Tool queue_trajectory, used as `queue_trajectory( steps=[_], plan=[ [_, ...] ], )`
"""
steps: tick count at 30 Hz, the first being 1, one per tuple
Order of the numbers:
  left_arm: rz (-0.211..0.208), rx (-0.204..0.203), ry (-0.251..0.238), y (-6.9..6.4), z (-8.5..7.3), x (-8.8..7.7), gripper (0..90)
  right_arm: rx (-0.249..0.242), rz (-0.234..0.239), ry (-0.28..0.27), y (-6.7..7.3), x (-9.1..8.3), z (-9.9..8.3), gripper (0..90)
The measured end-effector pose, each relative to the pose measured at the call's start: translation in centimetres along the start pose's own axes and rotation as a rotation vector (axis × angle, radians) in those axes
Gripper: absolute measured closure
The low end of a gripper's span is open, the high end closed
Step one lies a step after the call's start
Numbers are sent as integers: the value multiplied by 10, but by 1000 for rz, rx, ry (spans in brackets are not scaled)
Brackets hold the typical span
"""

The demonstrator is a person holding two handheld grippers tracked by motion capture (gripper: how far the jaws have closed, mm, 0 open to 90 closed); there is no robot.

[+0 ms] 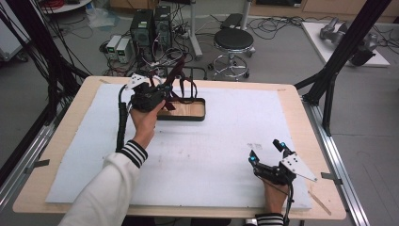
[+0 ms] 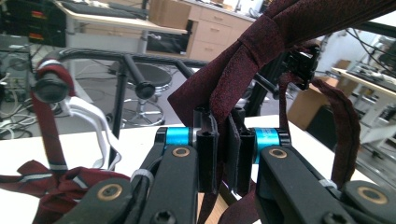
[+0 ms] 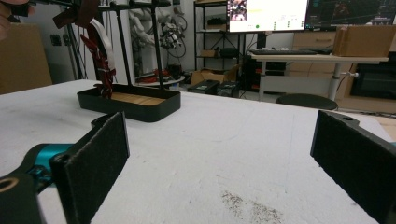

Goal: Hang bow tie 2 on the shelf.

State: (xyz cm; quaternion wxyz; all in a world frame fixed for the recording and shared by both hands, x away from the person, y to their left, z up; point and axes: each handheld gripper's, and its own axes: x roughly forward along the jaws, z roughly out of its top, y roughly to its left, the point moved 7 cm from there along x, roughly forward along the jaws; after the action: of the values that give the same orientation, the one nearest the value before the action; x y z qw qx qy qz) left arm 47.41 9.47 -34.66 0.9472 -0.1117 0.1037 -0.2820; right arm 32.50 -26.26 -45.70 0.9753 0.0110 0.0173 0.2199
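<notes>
left gripper (image 2: pixel 223 154) jaws clamped on dark red tie (image 2: pixel 243 70) | right gripper (image 3: pixel 219 154) jaws wide, nothing held | risk: rack (image 1: pixel 181 115) may be tipped if tie is tugged (it is looped over a peg)

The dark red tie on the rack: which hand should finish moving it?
Probably the left. Its gripper is already shut on the dark red tie up at the rack. The right gripper sits open, far off on the white mat.

Illumination is even, diffuse and overhead; shadows on the white table cover (image 1: pixel 211 141) are faint. The left gripper view shows bright window glare at upper right, and near jaws appear soft.
</notes>
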Motion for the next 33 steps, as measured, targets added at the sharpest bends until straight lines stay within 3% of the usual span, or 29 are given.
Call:
queue_trajectory(
  steps=[9,13,19,22,26,33],
  plan=[
    [31,-22,-5,1,-4,1,838,0,0,1,0,0,0,36],
    [45,-78,1,7,-9,4,839,2,0,1,0,0,0,36],
    [55,-86,12,11,-14,8,838,2,0,2,0,0,0,36],
    [63,-72,9,12,-14,8,838,-2,0,-2,-1,0,0,36],
    [68,-103,4,17,-15,10,839,2,1,1,0,0,0,36],
    [68,-87,10,18,-16,14,839,-3,0,-3,-1,0,0,36]
  ],
)
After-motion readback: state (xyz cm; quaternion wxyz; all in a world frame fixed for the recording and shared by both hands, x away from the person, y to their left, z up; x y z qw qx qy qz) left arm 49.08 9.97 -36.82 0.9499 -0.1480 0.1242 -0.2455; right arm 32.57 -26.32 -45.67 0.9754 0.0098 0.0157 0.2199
